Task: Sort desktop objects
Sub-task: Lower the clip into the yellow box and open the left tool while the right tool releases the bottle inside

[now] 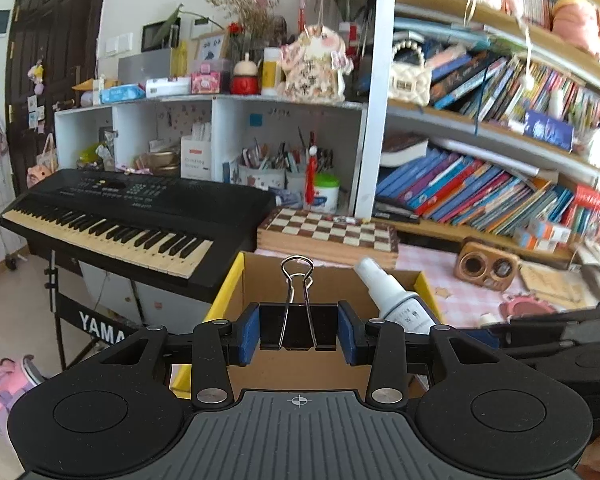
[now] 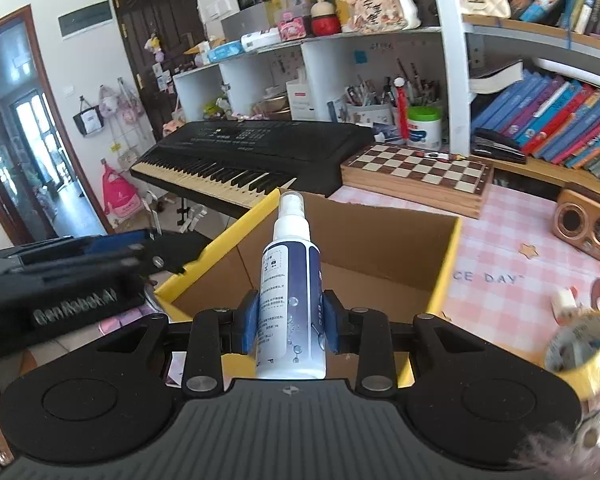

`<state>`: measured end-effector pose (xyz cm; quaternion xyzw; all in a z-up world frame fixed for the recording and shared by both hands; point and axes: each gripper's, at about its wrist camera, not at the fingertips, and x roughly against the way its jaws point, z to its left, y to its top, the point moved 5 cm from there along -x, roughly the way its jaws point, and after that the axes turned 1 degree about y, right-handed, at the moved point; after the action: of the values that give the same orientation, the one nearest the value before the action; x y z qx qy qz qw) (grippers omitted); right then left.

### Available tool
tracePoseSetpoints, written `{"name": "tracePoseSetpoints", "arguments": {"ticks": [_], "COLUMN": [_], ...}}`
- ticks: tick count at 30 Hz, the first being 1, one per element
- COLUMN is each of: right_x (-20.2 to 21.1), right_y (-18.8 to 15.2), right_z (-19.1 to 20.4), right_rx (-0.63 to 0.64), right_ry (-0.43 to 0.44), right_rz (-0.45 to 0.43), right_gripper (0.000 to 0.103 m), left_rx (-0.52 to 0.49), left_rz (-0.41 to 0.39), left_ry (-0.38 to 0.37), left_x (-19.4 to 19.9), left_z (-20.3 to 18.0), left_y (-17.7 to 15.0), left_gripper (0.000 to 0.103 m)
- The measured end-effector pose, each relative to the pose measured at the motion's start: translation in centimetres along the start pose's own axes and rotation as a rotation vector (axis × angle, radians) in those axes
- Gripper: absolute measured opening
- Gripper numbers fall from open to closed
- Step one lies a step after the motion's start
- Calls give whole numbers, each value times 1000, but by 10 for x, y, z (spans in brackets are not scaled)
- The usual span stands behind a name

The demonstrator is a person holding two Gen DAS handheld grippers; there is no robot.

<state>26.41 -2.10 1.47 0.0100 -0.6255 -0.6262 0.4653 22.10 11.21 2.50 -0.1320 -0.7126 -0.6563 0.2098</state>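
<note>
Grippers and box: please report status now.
Left gripper shut on clip. Right gripper shut on spray bottle. Both by the open box. Nothing in the way.

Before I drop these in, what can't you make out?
- Box floor: both views, hidden by tongs and near wall.
- Bottle label: right view, print too small.
- Tape roll: right view, blurred.
- Clip jaws: left view, behind the pads.

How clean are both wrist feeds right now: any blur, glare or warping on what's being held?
Left wrist view: black binder clip sharp; bookshelf at right smeared, shelf lines bowed by fisheye. Right wrist view: white-and-blue spray bottle crisp; left gripper and yellow tape roll blurred; bright doorway washed out.
</note>
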Motion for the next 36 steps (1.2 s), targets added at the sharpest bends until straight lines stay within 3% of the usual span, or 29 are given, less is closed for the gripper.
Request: {"name": "tracePoseSetpoints", "arguments": {"ticks": [18,36], "right_x": [-102,-140], "right_y": [-7,-27], "right_z": [-35,-24], "right_rx": [222,493], "right_ry": [-21,22], "right_rz": [276,480], "right_gripper": [30,31], "left_rx": [-41,-112], "left_rz": [216,402], "left_ry": [41,55], "left_x": [-99,-135], "left_z": [-8,-11], "left_y": [-17,-52], "left_gripper": [38,38]}}
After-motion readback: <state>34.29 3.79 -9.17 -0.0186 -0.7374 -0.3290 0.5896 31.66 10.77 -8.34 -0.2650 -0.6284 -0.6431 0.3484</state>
